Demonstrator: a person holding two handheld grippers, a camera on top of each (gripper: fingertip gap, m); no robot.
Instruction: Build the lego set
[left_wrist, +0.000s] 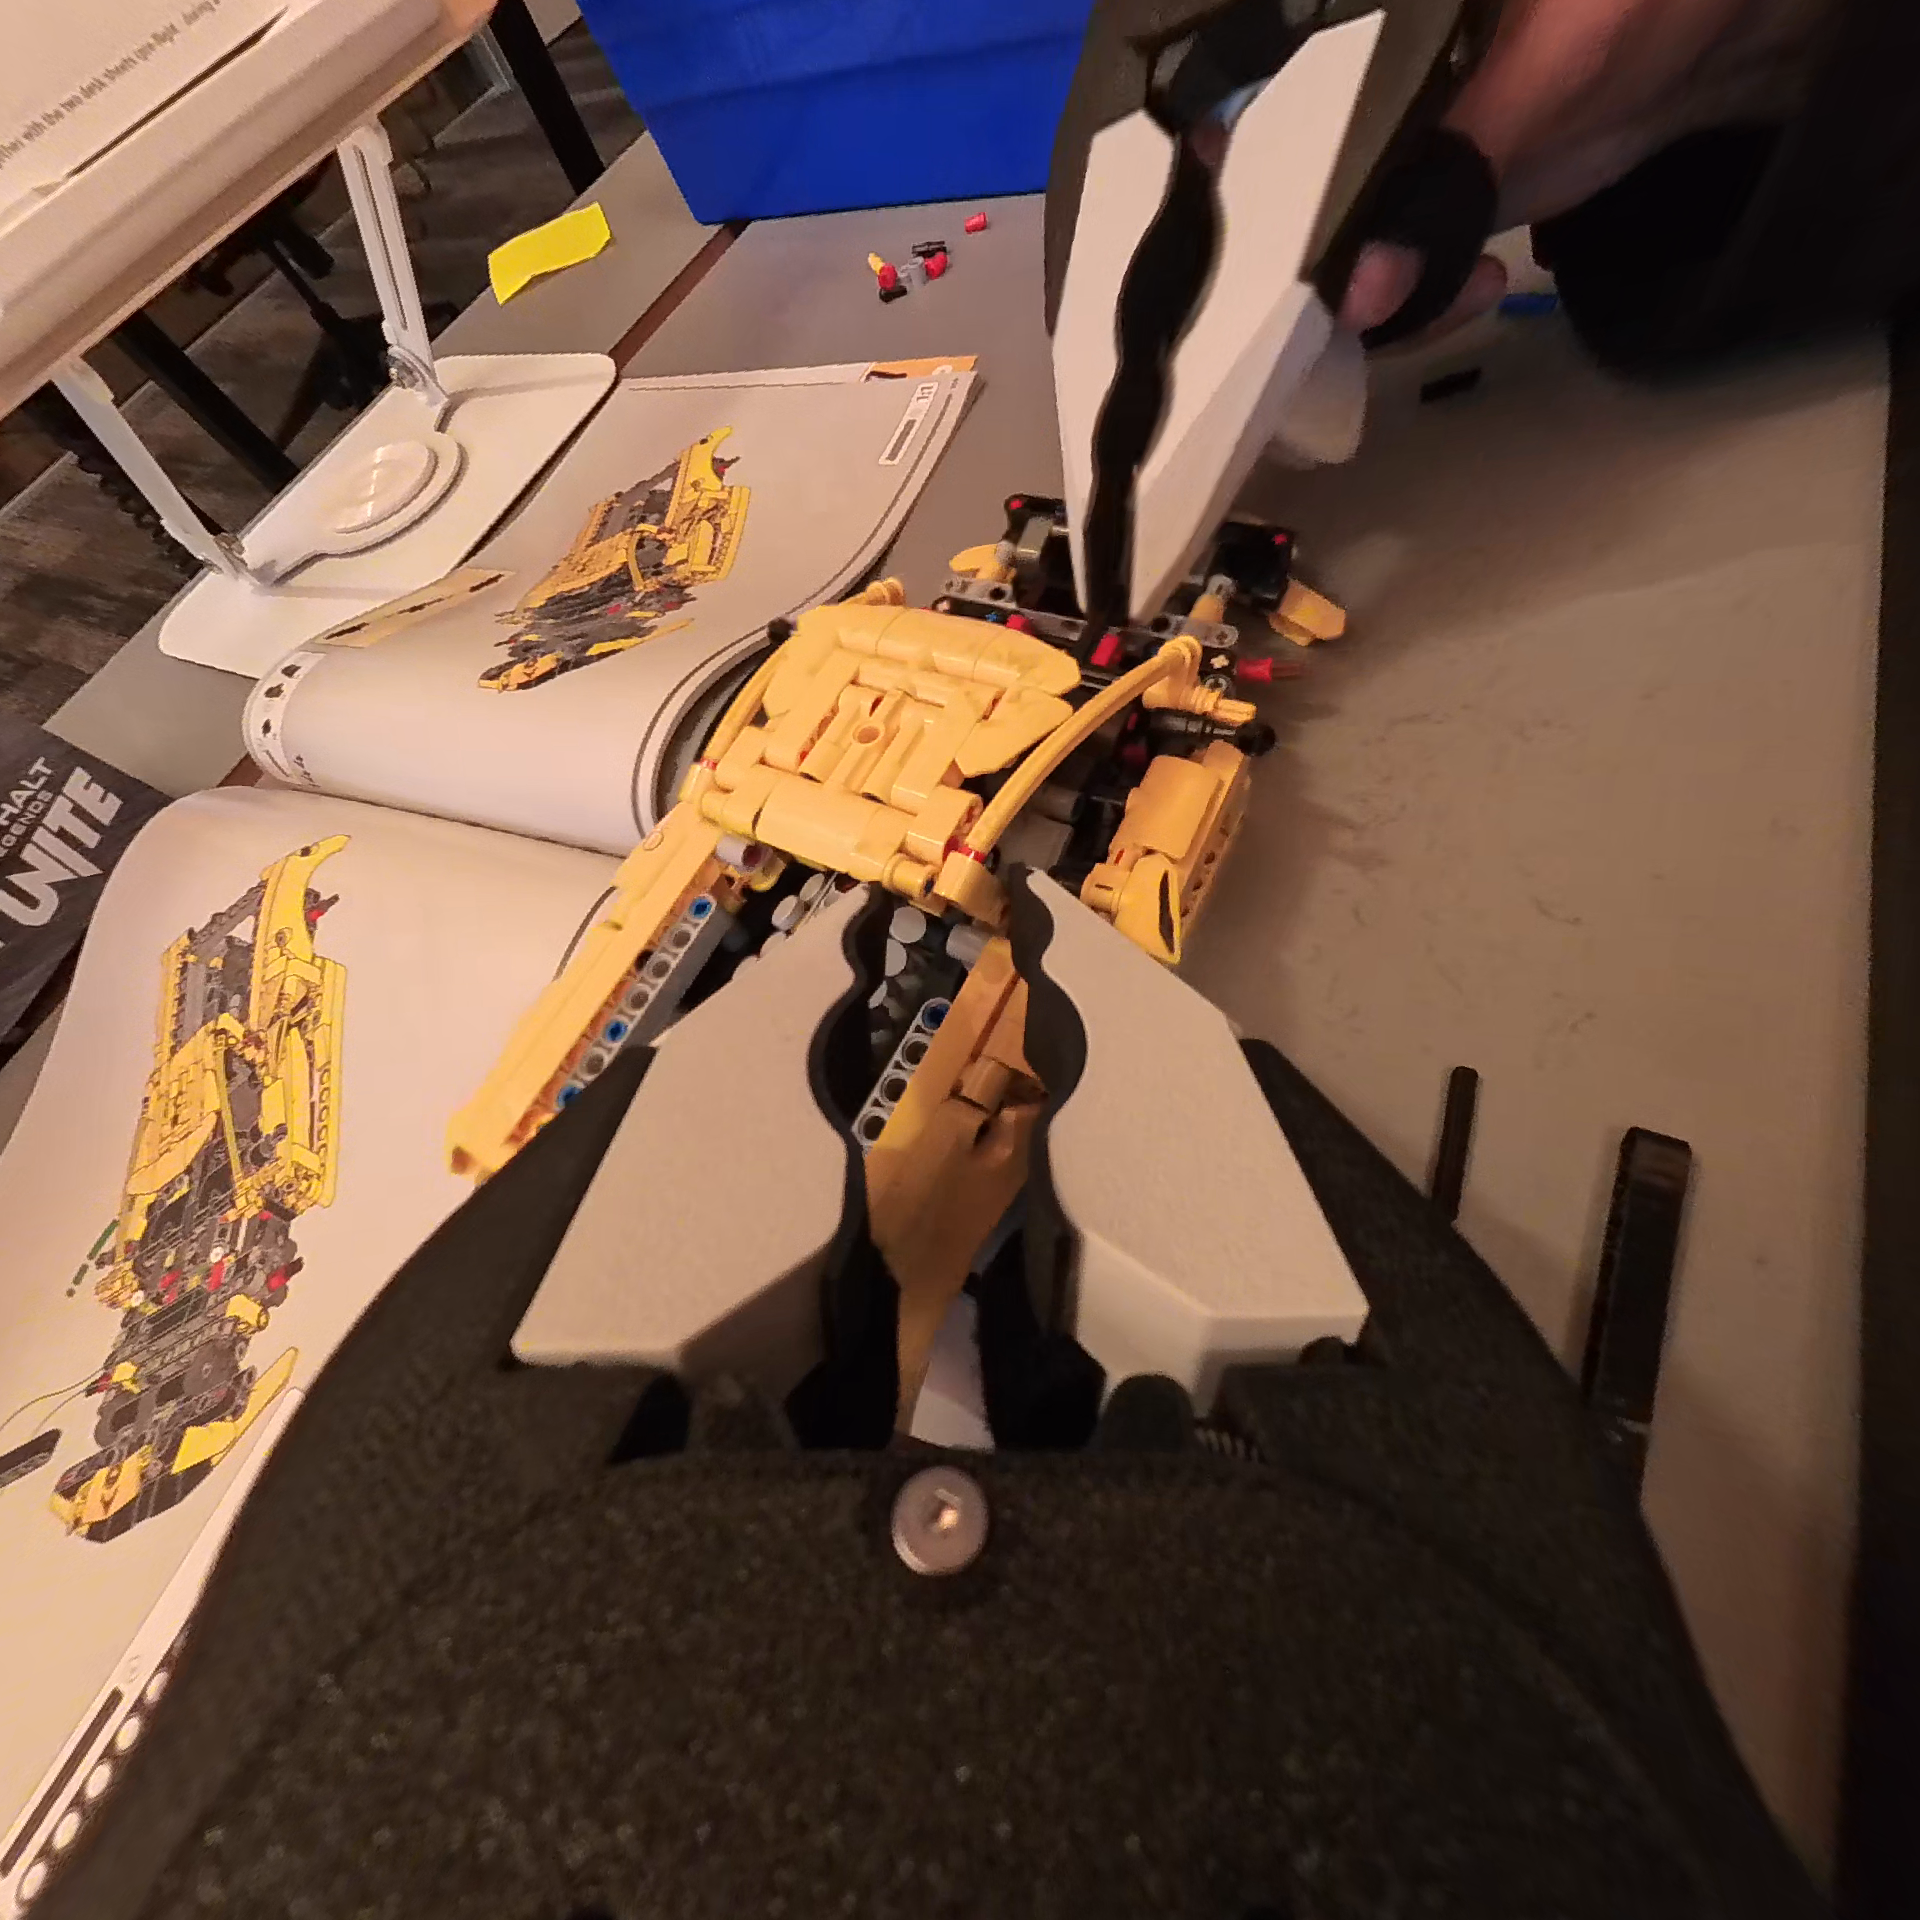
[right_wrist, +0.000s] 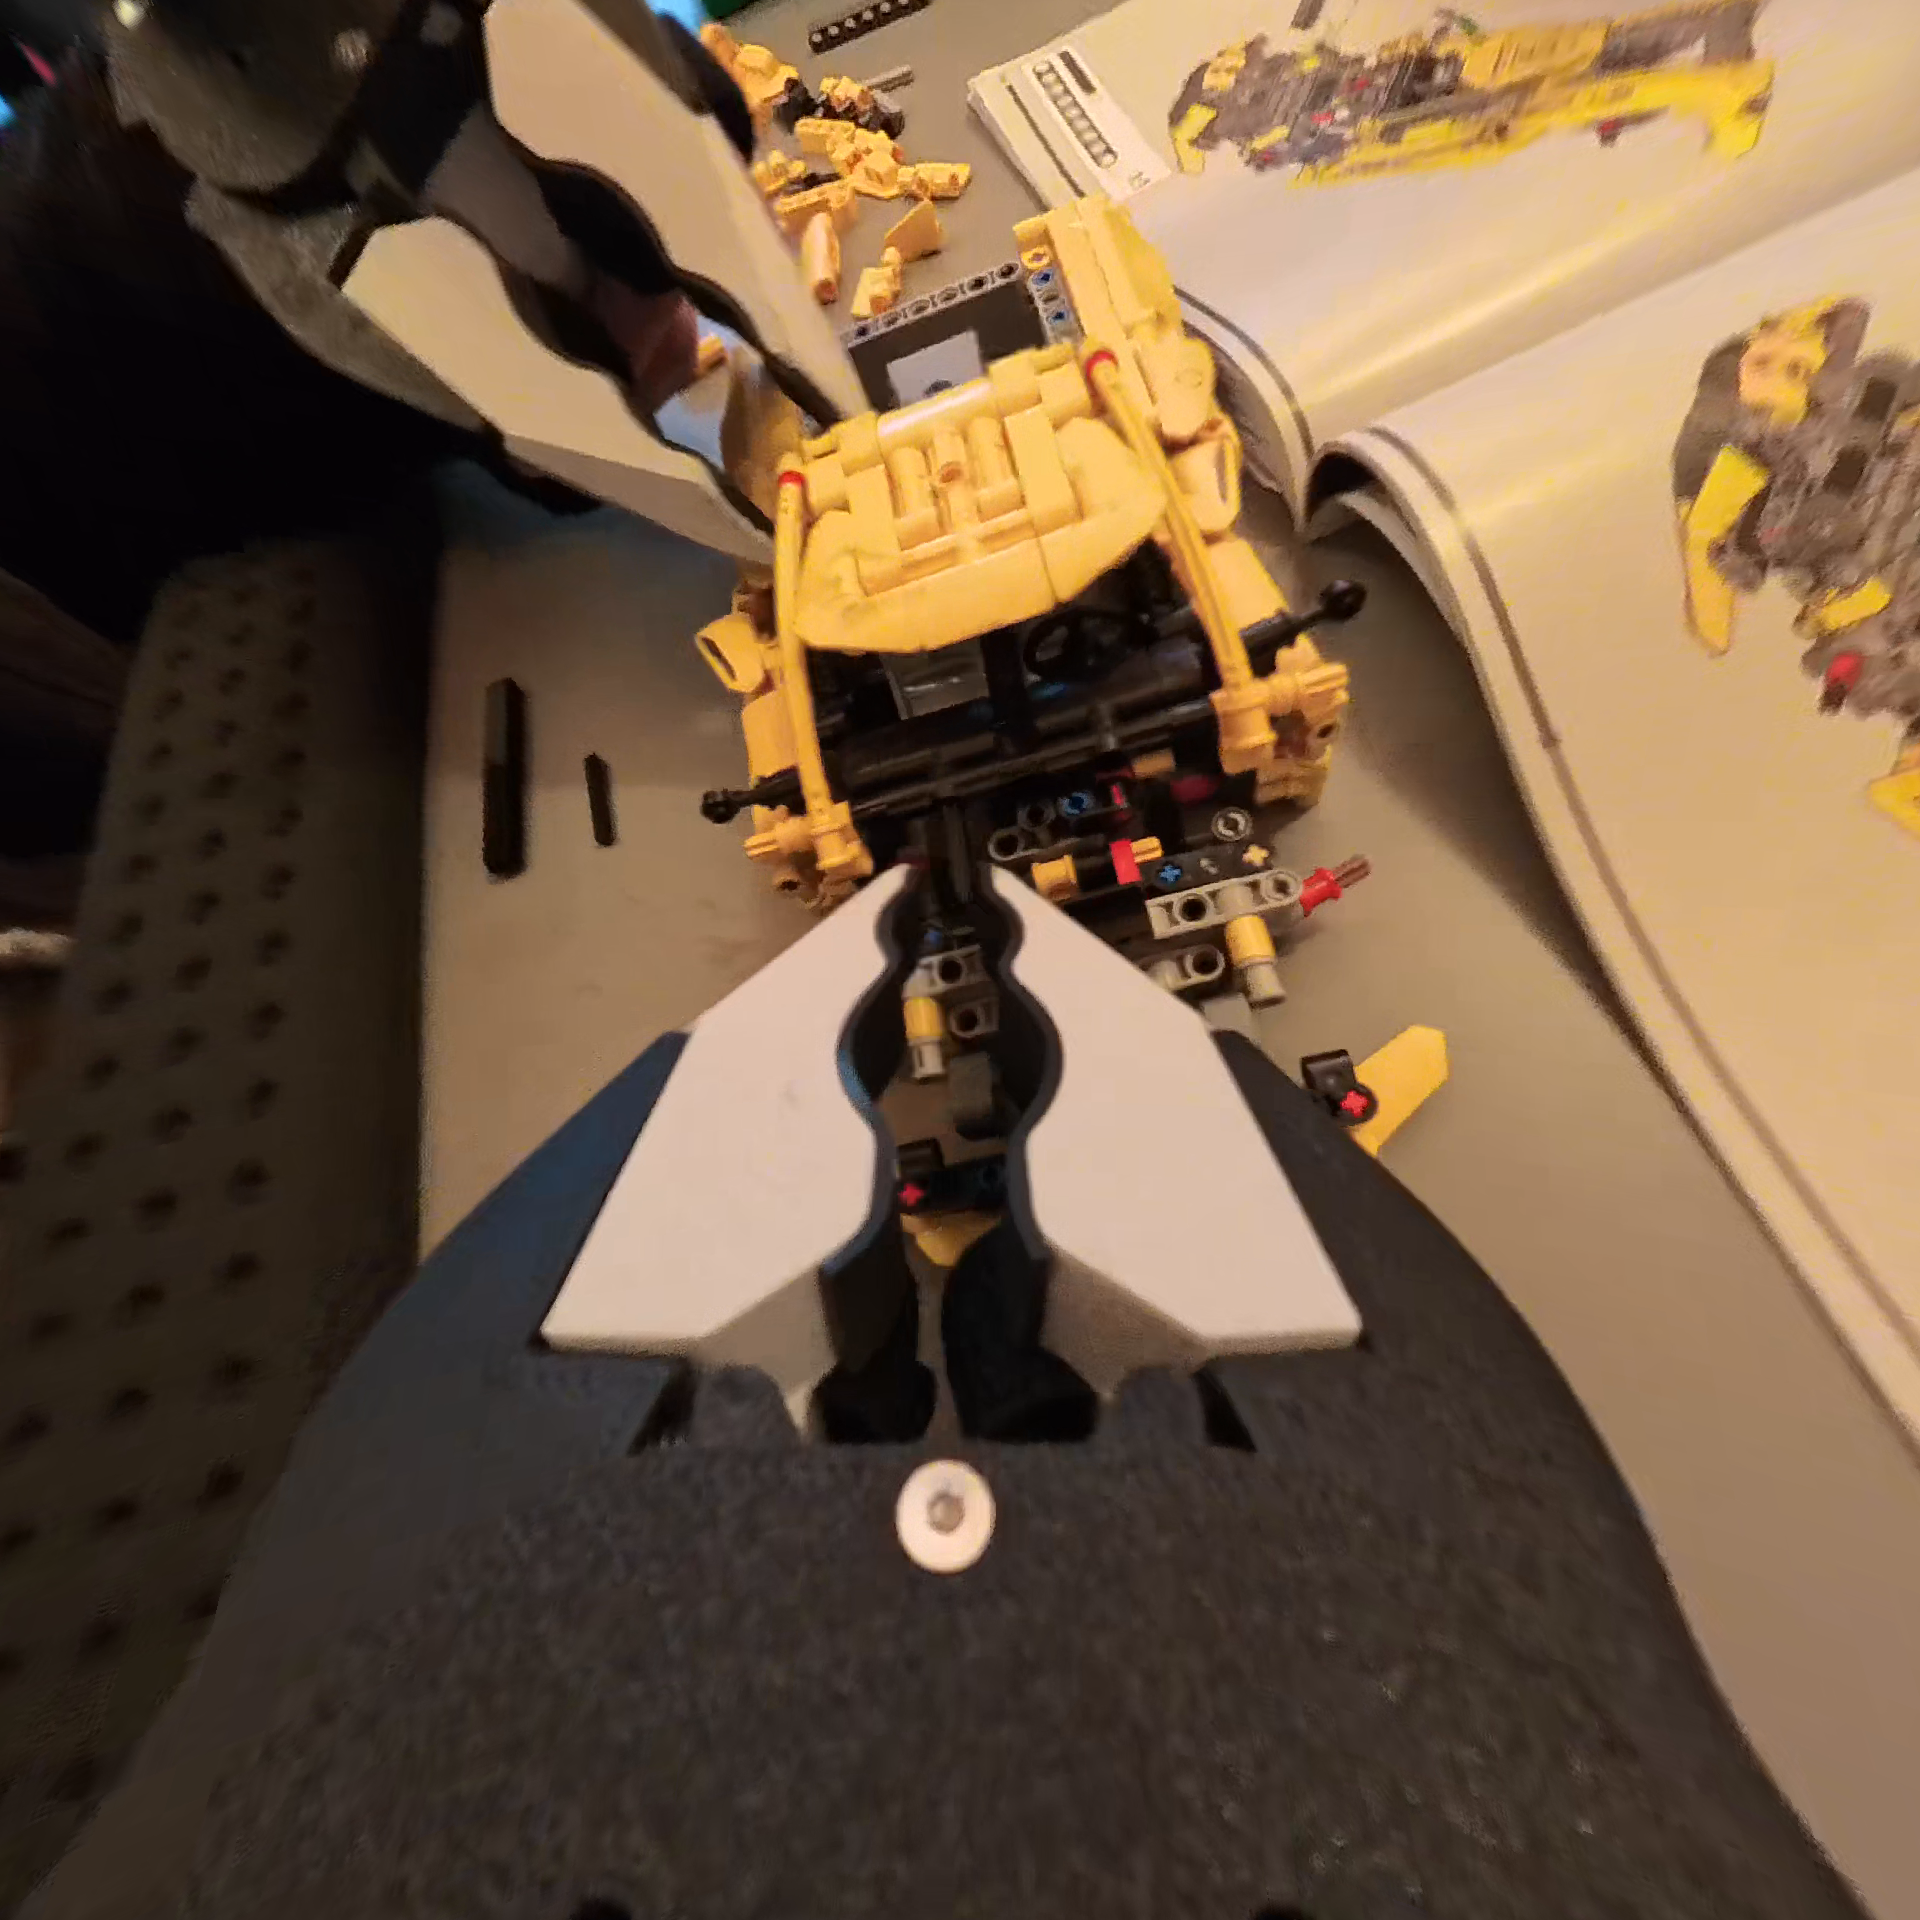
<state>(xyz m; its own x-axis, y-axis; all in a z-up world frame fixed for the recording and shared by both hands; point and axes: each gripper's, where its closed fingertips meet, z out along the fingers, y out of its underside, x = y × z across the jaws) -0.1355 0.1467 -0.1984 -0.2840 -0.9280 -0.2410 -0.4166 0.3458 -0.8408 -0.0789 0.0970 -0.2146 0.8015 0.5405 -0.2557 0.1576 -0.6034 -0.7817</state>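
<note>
A half-built yellow lego car (left_wrist: 883, 727) lies on the grey table (left_wrist: 1507, 831), roof up, with its black chassis bare at one end. My left gripper (left_wrist: 940, 904) is closed around the car's yellow side panel and grey beam near the roof end. It also shows in the right wrist view (right_wrist: 774, 468), at the car (right_wrist: 977, 520). My right gripper (right_wrist: 951, 883) is nearly shut on a black bar of the bare chassis (right_wrist: 951, 842). In the left wrist view it (left_wrist: 1112, 613) comes down from above, held by a gloved hand (left_wrist: 1423, 229).
An open instruction booklet (left_wrist: 416, 935) lies beside the car, also in the right wrist view (right_wrist: 1558, 416). Loose yellow pieces (right_wrist: 852, 177), two black axles (right_wrist: 504, 774), small red pieces (left_wrist: 914, 265), a white stand (left_wrist: 416, 488) and a blue bin (left_wrist: 831, 94) surround it. Some 9 cm of space lies between my two pairs of fingers.
</note>
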